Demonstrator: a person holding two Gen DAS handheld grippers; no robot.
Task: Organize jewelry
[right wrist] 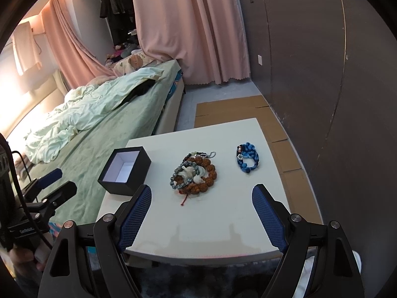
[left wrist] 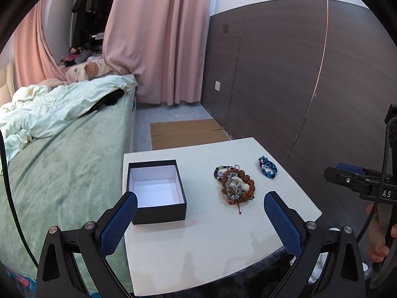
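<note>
On the white table (left wrist: pixel 223 248) (right wrist: pixel 203 228) stands an open black box (left wrist: pixel 156 188) (right wrist: pixel 125 170) with a white, empty inside, at the left. A heap of bead bracelets (left wrist: pixel 234 182) (right wrist: pixel 194 172), brown, grey and white, lies in the middle. A blue bracelet (left wrist: pixel 267 167) (right wrist: pixel 247 158) lies apart to its right. My left gripper (left wrist: pixel 199 197) hovers open over the near part of the table, between box and heap. My right gripper (right wrist: pixel 201 190) stands open just short of the heap, nothing between its fingers. Each gripper also shows at the edge of the other's view.
A bed (left wrist: pixel 62 161) (right wrist: pixel 104 114) with a pale green quilt runs along the left of the table. Flattened cardboard (left wrist: pixel 186 132) (right wrist: pixel 230 109) lies on the floor behind it. A dark panelled wall (left wrist: pixel 285 74) stands at the right, pink curtains (left wrist: pixel 158 37) at the back.
</note>
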